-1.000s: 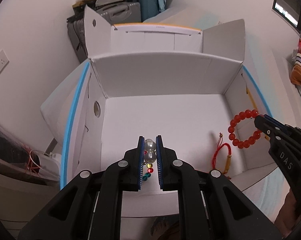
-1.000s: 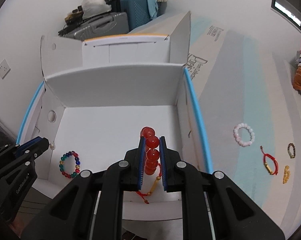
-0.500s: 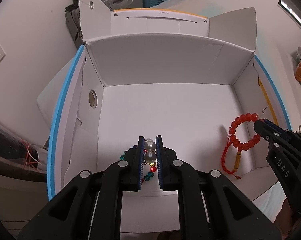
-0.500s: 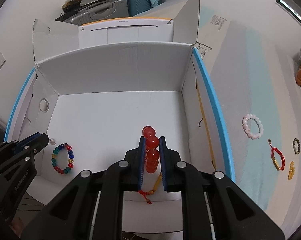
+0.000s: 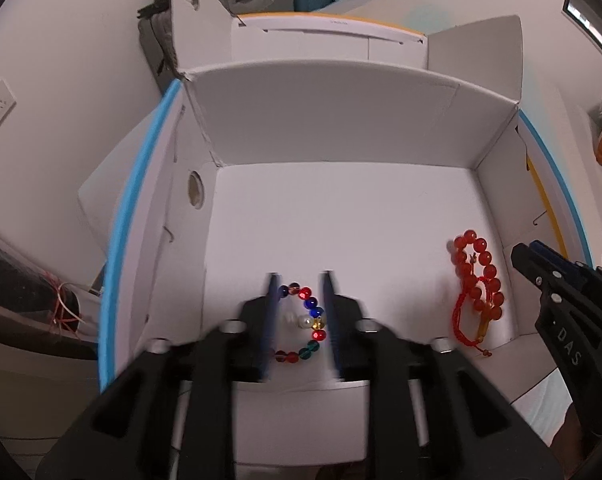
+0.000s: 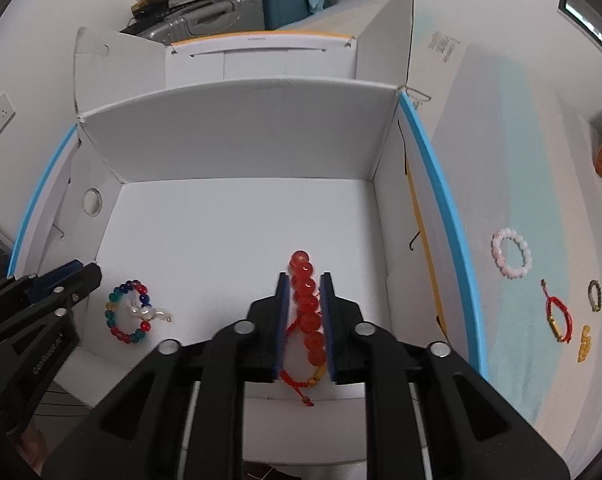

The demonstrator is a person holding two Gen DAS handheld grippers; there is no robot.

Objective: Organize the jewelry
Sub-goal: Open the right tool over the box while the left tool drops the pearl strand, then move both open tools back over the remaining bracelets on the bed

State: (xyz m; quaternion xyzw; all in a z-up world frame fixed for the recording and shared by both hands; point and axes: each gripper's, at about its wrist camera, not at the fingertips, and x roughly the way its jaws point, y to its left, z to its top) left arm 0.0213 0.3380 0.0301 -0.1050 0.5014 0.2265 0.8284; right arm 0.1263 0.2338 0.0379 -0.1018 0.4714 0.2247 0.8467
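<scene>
A white cardboard box (image 5: 341,120) stands open in front of both grippers. My left gripper (image 5: 301,276) hangs just over its floor near the front wall. Its jaws are opening, and a multicoloured bead bracelet (image 5: 307,320) with a pearl charm lies loose on the floor between them. My right gripper (image 6: 304,276) is also opening. A red bead bracelet (image 6: 307,300) with a red cord and gold tube lies between its pads, resting on the box floor (image 6: 241,220). In the left wrist view the red bead bracelet (image 5: 477,280) lies apart from the right gripper (image 5: 527,250). The left gripper (image 6: 87,270) shows beside the multicoloured bracelet (image 6: 129,312).
On the pale cloth right of the box lie a pink-white bead bracelet (image 6: 511,253), a red cord bracelet (image 6: 557,316), a small dark bracelet (image 6: 594,295) and a yellow charm (image 6: 584,344). Suitcases (image 6: 221,4) stand behind the box. The box flaps stand upright.
Both grippers have spread their jaws and let go of their bracelets, which now lie on the box floor. The multicoloured one has fallen flat into a ring.
</scene>
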